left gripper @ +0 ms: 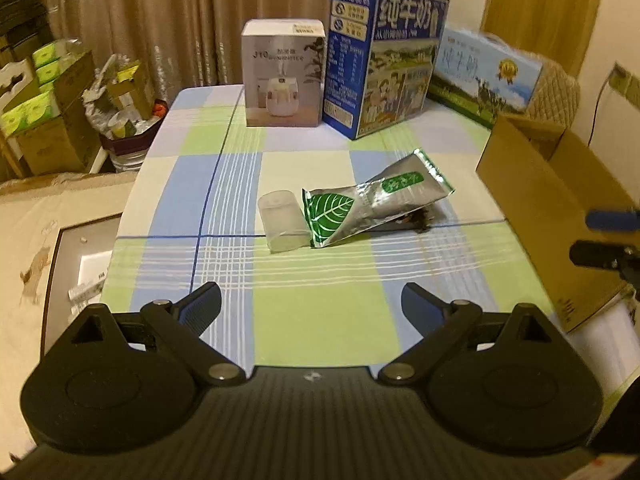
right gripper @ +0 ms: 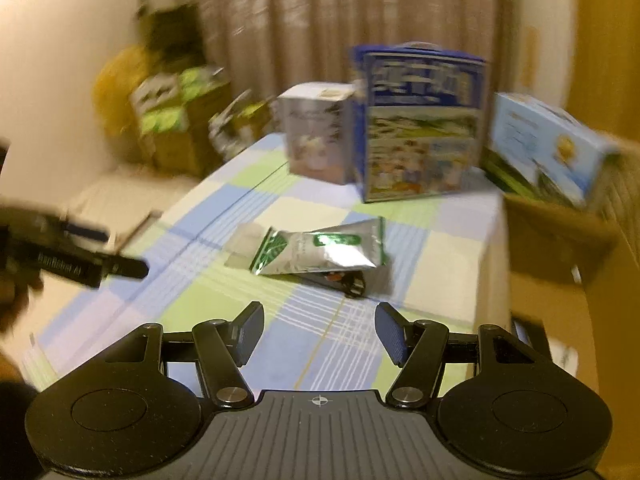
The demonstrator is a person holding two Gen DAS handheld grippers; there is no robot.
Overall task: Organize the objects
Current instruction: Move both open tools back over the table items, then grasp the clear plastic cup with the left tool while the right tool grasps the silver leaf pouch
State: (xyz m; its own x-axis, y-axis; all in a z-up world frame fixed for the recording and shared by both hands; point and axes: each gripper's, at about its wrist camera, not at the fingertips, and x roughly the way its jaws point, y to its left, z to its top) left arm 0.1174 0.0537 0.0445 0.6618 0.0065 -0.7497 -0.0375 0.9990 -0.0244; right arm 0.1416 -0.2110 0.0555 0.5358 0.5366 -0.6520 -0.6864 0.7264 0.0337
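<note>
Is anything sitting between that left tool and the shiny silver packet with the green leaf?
Nothing visible: only bare checked tablecloth lies between the open left tool and the silver foil packet. A translucent plastic cup lies beside it, leftward.

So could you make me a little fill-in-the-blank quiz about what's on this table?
1. The silver pouch shows a green ____ on its lower end.
2. The frosted plastic cup lies to the ____ of the pouch in the left wrist view.
3. Both the left gripper and the right gripper have their jaws ____.
4. The tall milk carton is mostly ____.

Answers: leaf; left; open; blue
</note>
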